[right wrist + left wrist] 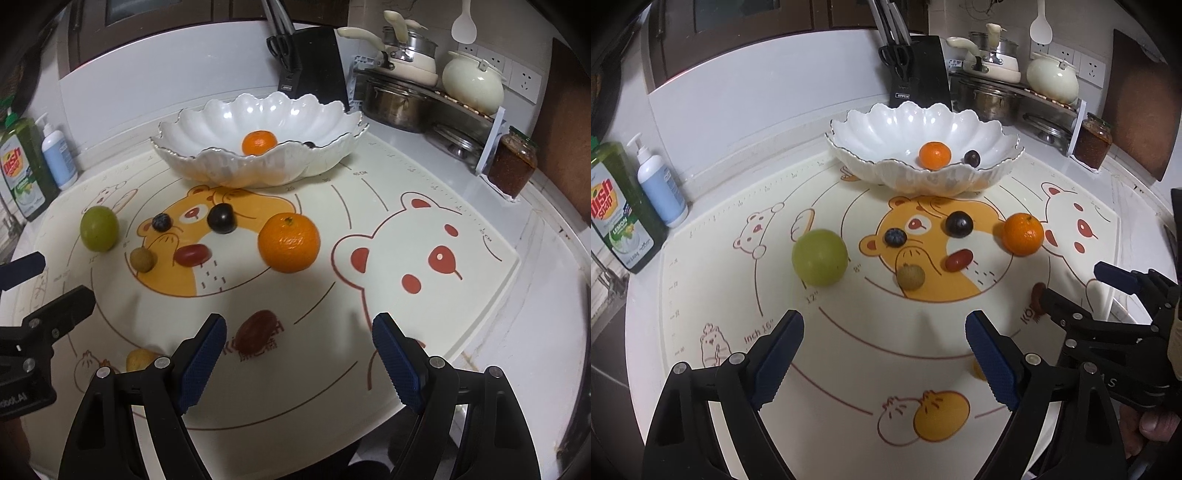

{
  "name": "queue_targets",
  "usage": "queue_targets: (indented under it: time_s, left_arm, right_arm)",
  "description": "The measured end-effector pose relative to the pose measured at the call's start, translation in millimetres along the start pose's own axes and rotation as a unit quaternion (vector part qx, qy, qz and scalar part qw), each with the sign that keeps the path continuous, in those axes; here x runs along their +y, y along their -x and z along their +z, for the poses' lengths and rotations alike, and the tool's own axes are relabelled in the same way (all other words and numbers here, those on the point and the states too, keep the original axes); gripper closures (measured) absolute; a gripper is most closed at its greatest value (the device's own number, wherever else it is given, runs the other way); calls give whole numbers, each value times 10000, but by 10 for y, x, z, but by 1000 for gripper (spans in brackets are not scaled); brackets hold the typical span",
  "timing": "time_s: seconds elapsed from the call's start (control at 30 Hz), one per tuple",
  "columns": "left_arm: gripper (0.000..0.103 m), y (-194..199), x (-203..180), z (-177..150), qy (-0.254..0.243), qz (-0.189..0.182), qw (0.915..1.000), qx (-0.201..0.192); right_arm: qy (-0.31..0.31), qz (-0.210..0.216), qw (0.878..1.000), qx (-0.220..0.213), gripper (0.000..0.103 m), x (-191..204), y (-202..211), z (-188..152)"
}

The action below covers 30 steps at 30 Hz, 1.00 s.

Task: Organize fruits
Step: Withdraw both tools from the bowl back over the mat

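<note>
Both the left gripper (884, 356) and right gripper (299, 360) (blue-padded) hang spread, empty. A brown oval fruit (255, 331), perhaps a date, lies just ahead between the right one's fingers. A scalloped white ceramic bowl (886, 125) sits far ahead.

Indoor overhead light, moderately bright; strong fisheye warp in both wrist views.

Black vignette fills the corners; counter edges and wall bow hard toward the frame borders; glare spots on the glossy white bowl (258, 122) and a sheen on the orange (289, 242); soft short shadows beside each fruit on the mat (849, 343); centre fairly sharp, slight softness and compression noise; cabinets at top are dim; near jaw bases dark, little detail.
</note>
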<state>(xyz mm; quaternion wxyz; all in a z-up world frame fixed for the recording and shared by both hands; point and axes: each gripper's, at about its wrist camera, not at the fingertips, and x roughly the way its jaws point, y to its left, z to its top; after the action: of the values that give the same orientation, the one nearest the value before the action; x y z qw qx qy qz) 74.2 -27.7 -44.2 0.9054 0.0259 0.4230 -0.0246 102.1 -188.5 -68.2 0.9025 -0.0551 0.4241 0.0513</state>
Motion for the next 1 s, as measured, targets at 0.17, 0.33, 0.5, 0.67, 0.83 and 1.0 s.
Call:
queue_targets:
  time_s: [0.17,0.33,0.5,0.67,0.83,1.0]
  left_arm:
    - [13,42,-9,-67,201,42,9998,-25]
    - [13,82,-105,-124,369,121,9992,-97]
    - [14,84,-223,-196,461,168,9988,-67]
    - [14,41,-318,-254,586,218,9980,47]
    - [14,-17,-400,-271,670,323,9972,96]
    - [15,-80,-493,-287,670,291,9972,154]
  right_arm:
    - [41,14,10000,-21,22,-12,29,-46]
    - [256,156,9995,-121,23,-73,69,-37]
    - [769,465,9958,-175,27,-107,71,25]
    - [1180,740,9902,-122,29,-101,20,41]
    - [1346,989,9859,31,34,-142,-93,28]
    - [1606,1306,9783,76,35,-145,-165,18]
